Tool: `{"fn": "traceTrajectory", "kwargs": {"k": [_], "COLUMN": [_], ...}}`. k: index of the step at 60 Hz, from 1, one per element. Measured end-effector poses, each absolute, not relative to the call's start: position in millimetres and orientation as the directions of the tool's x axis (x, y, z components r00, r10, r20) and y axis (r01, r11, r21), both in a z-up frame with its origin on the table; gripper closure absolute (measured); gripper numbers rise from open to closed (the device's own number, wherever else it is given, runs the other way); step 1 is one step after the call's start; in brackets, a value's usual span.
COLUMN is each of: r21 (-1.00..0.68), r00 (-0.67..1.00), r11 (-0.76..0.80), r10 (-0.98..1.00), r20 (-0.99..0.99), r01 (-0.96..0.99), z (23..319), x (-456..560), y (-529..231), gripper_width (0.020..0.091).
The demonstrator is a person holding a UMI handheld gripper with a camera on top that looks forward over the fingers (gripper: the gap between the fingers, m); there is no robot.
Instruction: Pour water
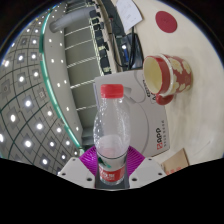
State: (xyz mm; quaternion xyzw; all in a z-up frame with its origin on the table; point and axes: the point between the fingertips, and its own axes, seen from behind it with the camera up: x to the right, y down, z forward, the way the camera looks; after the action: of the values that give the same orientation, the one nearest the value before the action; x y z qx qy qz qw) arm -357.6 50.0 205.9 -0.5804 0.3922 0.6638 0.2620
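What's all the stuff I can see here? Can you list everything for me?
Water bottle: one, clear with a red cap and a red-and-white label, upright between the fingers.
Mug: one, red and cream patterned, beyond the bottle on the table.
Table: one, cream top, under the mug.
Papers: a few, white, beyond the mug.
Red card: one, with white lettering, beside the bottle.
Gripper: one, white fingers with purple pads, closed on the bottle.
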Motion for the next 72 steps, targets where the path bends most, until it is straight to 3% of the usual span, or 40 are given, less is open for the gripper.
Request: {"fn": "traceTrajectory", "kwargs": {"k": [12, 24, 31, 39, 43, 52, 61, 72], "r21": [0.405, 0.396, 0.218, -0.131, -0.322, -0.688, -0.894, -0.972], "r00": [-0.35, -0.328, -0.162, 0.134, 0.291, 0.633, 0.864, 0.977], "r11": [-0.537, -0.542, -0.577, -0.573, -0.531, -0.374, -0.24, -0.223], "r10": [-0.206, -0.223, -0.148, 0.038, 0.143, 0.277, 0.255, 0.182], "r20": [-0.914, -0.918, -0.976, -0.99, -0.946, -0.723, -0.435, -0.11], "r01": [-0.74, -0.741, -0.787, -0.809, -0.784, -0.622, -0.379, -0.068], "z": [189.6, 181.1, 193.8, 231.0, 258.7, 281.5, 263.2, 185.7], "x": [-347.2, -343.8, -336.0, -303.1, -271.2, -201.6, -129.7, -65.0], "y": [71.8, 78.0, 74.1, 75.9, 75.5, 87.6, 109.5, 135.5], "gripper_width": [0.0769, 0.0769, 0.0766, 0.0767, 0.0768, 0.0769, 0.0771, 0.0769]}}
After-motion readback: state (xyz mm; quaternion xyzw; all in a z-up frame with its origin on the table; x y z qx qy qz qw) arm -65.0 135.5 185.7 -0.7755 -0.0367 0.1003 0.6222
